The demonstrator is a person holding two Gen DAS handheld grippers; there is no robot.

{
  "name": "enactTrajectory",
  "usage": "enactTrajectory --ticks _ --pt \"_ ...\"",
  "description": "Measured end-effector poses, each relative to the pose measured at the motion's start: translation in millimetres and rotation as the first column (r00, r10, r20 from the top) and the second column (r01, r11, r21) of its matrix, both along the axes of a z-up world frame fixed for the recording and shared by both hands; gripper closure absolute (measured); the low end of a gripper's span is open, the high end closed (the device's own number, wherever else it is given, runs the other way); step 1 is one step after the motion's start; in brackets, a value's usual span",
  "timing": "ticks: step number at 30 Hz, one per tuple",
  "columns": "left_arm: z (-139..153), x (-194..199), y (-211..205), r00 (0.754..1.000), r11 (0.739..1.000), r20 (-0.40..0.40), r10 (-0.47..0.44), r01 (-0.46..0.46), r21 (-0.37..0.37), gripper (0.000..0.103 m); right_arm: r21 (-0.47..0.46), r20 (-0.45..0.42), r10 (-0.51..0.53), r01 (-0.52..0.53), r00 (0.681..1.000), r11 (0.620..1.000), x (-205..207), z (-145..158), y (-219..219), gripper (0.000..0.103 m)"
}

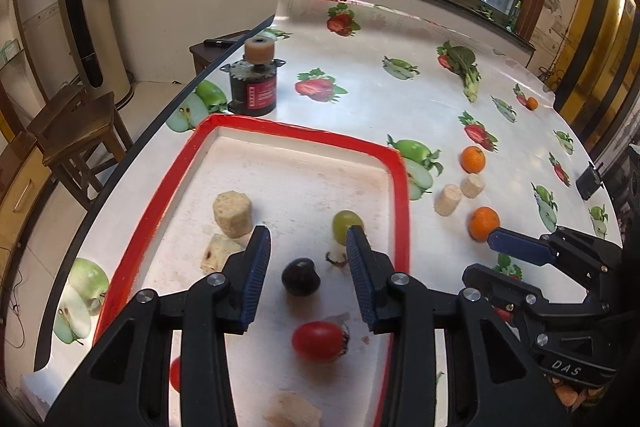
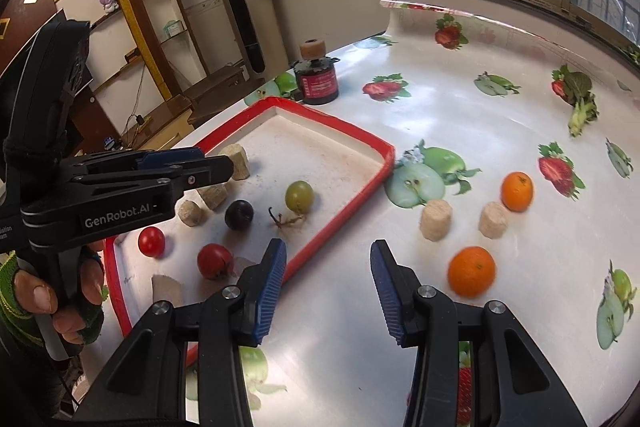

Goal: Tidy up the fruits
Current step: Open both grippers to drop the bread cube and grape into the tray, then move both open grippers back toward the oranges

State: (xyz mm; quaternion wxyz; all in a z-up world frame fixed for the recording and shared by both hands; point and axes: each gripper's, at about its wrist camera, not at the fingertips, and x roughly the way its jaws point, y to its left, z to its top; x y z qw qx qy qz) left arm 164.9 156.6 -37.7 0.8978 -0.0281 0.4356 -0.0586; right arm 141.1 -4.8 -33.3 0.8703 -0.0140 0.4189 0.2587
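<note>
A white tray with a red rim (image 1: 401, 195) (image 2: 340, 219) holds a dark grape (image 1: 300, 276) (image 2: 239, 214), a green grape (image 1: 346, 225) (image 2: 299, 195), two red tomatoes (image 1: 319, 341) (image 2: 215, 260) (image 2: 151, 241) and beige chunks (image 1: 232, 213). My left gripper (image 1: 308, 251) is open above the tray, its jaws either side of the dark grape, empty. My right gripper (image 2: 328, 271) is open and empty over the table, right of the tray. Two oranges (image 2: 471, 271) (image 2: 517, 191) and two beige cylinders (image 2: 436, 219) (image 2: 493, 220) lie on the table; the near orange (image 1: 484, 223) is by the right gripper's tip.
The tablecloth (image 2: 460, 115) has printed fruit. A black canister with a beige cap (image 1: 253, 83) (image 2: 316, 79) stands behind the tray. A leafy vegetable (image 1: 466, 69) (image 2: 580, 107) and a small orange (image 1: 531, 103) lie far back. A wooden stool (image 1: 76, 143) stands left of the table edge.
</note>
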Motion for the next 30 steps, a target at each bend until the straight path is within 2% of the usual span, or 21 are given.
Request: enactTrajectory --ticks 14,30 --pt "12 -15 -43 0.997 0.997 0.02 -0.076 0.076 0.003 0.066 0.009 0.018 -0.079 0.079 0.997 0.997 -17 8 -52 0.058" --pt "13 -19 -66 0.993 0.994 0.018 -0.113 0.114 0.0 0.066 0.013 0.015 -0.137 0.136 0.991 0.991 -26 6 -85 0.058"
